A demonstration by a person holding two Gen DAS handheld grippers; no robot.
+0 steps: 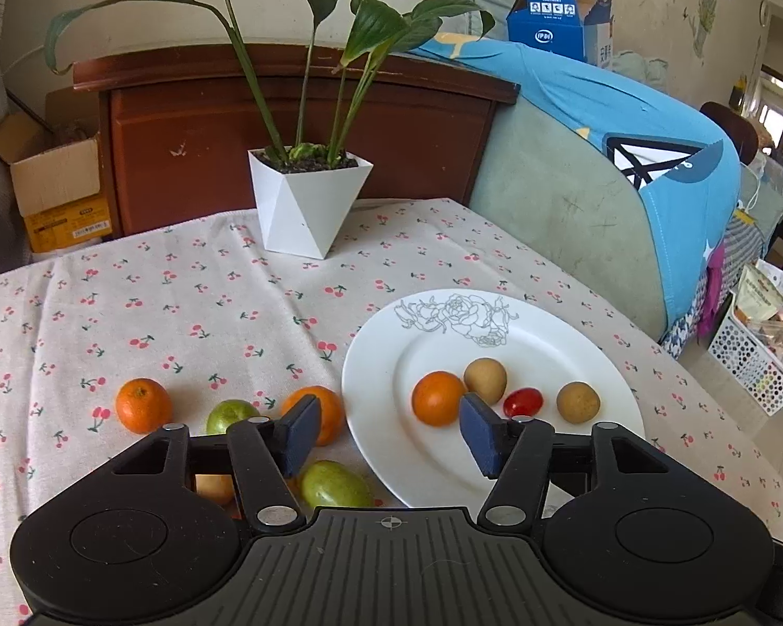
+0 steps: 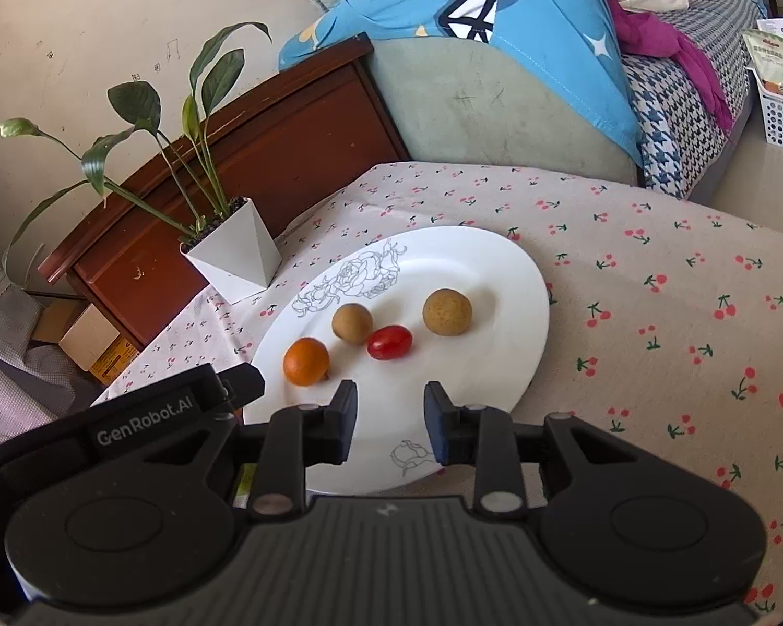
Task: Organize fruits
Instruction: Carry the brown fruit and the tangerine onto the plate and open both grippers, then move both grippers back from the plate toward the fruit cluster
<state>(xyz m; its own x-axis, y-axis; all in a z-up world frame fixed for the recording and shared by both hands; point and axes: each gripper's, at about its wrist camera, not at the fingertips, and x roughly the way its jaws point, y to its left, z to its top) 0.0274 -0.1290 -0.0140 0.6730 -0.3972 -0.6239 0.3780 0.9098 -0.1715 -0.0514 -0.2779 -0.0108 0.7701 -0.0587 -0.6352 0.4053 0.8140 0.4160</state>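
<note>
Left gripper [image 1: 389,435] jaws apart over round orange [image 1: 437,398], glossy white plate [image 1: 574,344], right gripper [image 2: 389,425] ajar, empty, angular plant pot [image 1: 308,208] behind

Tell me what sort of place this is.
Most likely a lived-in home, a living room or bedroom. A table under a cherry-print cloth holds a plate of fruit and a potted plant; behind it stand a wooden cabinet and a sofa draped with clothes.
</note>
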